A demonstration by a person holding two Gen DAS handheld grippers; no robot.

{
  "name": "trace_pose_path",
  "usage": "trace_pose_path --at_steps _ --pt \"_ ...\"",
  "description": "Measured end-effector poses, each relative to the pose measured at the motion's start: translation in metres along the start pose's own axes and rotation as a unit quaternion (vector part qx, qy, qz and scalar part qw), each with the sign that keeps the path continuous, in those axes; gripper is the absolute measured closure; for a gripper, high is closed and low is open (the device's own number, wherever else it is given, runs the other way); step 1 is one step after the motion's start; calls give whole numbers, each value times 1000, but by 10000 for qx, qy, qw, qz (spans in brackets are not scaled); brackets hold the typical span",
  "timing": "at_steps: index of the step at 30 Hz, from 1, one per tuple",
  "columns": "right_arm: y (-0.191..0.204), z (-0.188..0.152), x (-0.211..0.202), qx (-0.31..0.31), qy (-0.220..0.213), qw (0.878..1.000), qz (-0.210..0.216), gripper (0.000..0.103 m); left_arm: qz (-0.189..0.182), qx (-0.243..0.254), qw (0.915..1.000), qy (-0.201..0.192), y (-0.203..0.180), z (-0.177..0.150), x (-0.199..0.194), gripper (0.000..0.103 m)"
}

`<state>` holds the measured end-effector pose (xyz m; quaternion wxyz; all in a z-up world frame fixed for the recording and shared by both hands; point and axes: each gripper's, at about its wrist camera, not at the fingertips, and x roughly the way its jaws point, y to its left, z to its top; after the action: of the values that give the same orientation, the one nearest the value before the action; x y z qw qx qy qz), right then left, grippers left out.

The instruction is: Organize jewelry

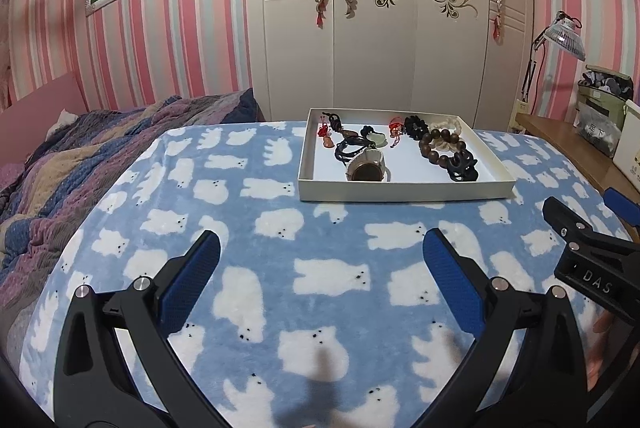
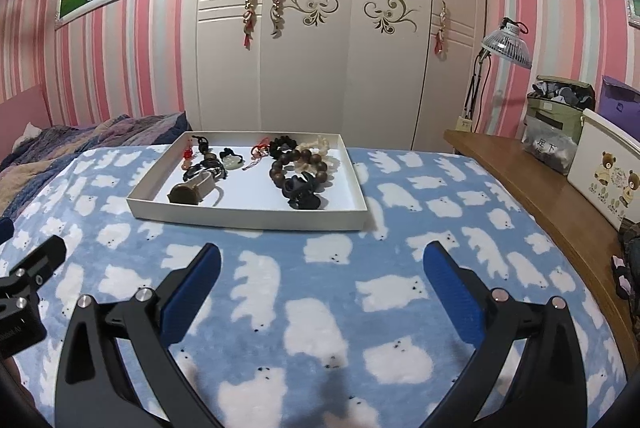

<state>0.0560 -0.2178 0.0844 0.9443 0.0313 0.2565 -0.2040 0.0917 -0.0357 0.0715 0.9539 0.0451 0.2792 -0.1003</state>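
Left wrist view shows the left claw [image 1: 322,248] spread wide and holding nothing, hovering low over the bear-print blanket [image 1: 248,260], with the white tray [image 1: 404,193] ahead of it and slightly to its right, well apart. Right wrist view has the right claw [image 2: 322,260] just as wide and empty, the tray [image 2: 248,218] ahead and a little left. Both claws point level toward the tray, which already gathers the jewelry: a brown bead bracelet [image 2: 298,168], a black piece [image 2: 302,193] and corded pendants [image 2: 208,164], probably so nothing sinks into the soft blanket.
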Motion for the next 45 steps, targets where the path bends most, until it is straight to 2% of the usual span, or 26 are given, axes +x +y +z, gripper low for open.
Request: trace_pose_path --at_steps 7,19,45 --pt "2 -1 3 -20 44 10000 -7 2 29 40 10000 -81 -1 0 -4 3" --pt "7 -3 2 -76 76 9999 -5 2 -61 25 10000 15 -2 -1 -2 3" --pt "4 -4 5 -74 93 9999 -74 2 50 -24 10000 -34 1 -1 -3 3"
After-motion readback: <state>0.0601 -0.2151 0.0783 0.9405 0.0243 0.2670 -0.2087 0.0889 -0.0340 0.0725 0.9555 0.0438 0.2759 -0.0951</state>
